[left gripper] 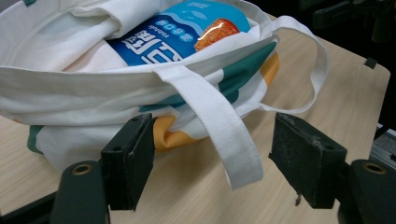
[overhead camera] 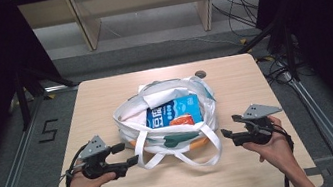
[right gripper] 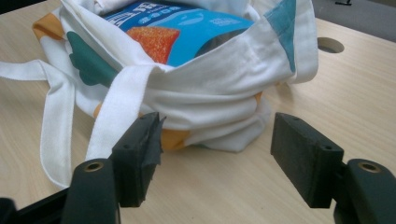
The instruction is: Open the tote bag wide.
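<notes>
We found the white tote bag (overhead camera: 167, 124) slumped open at the table's (overhead camera: 104, 98) centre, a blue packet (overhead camera: 173, 111) lying inside. The left gripper (overhead camera: 124, 154) and right gripper (overhead camera: 228, 133) flanked it, both with jaws spread and empty. We judged the cloth soft, limp and light; the strap (left gripper: 219, 121) draped just ahead of the left jaws offered the surest hold.

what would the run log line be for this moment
left hand-held gripper: open, at strap | right hand-held gripper: open, beside bag | white cloth tote bag: on wooden table | blue snack packet: inside bag
</notes>
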A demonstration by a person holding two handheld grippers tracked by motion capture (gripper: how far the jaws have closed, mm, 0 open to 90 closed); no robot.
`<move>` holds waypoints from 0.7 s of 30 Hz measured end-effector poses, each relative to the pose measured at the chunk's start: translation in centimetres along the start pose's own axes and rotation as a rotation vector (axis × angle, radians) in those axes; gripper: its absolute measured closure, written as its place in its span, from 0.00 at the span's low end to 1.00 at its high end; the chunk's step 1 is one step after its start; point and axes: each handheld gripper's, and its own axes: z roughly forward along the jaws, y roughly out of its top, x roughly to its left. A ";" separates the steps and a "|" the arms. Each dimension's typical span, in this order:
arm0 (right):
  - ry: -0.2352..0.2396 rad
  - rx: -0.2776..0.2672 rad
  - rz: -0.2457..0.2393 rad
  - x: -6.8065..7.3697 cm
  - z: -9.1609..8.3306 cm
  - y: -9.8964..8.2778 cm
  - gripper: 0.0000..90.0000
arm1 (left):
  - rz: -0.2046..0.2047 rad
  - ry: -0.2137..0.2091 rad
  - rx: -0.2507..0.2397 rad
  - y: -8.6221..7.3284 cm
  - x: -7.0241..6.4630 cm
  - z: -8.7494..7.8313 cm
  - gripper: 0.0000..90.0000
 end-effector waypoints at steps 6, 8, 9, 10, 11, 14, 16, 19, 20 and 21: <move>0.006 0.007 0.033 -0.1 -0.3 -0.7 0.37 | 0.013 -0.014 0.005 -0.6 -0.6 -0.1 0.31; 0.000 -0.004 0.020 -0.2 -0.3 -0.8 0.37 | 0.012 -0.016 0.007 -0.7 -0.7 0.0 0.31; 0.005 0.006 0.022 -0.3 -0.4 -1.0 0.37 | 0.018 -0.017 0.006 -0.8 -0.7 0.0 0.31; 0.012 -0.003 0.043 -0.1 -0.4 -1.2 0.37 | 0.017 -0.014 0.009 -1.0 -0.8 0.0 0.31; 0.002 0.002 0.047 -0.1 -0.5 -1.3 0.36 | 0.014 -0.003 0.010 -1.1 -0.9 0.1 0.31; 0.007 -0.003 0.027 -0.1 -0.6 -1.5 0.36 | 0.014 -0.016 0.005 -1.4 -0.9 0.2 0.31; 0.013 0.011 0.042 0.1 -0.8 -1.7 0.36 | -0.003 -0.013 0.006 -1.6 -1.1 0.2 0.30; 0.017 -0.004 0.030 0.0 -0.8 -1.9 0.36 | 0.003 -0.012 0.004 -1.8 -1.2 0.2 0.30; 0.012 0.000 0.037 0.2 -0.9 -2.2 0.36 | 0.006 -0.012 0.002 -1.9 -1.3 0.2 0.30; 0.017 0.004 0.048 0.4 -1.0 -2.3 0.36 | 0.017 -0.016 -0.002 -2.0 -1.4 0.2 0.30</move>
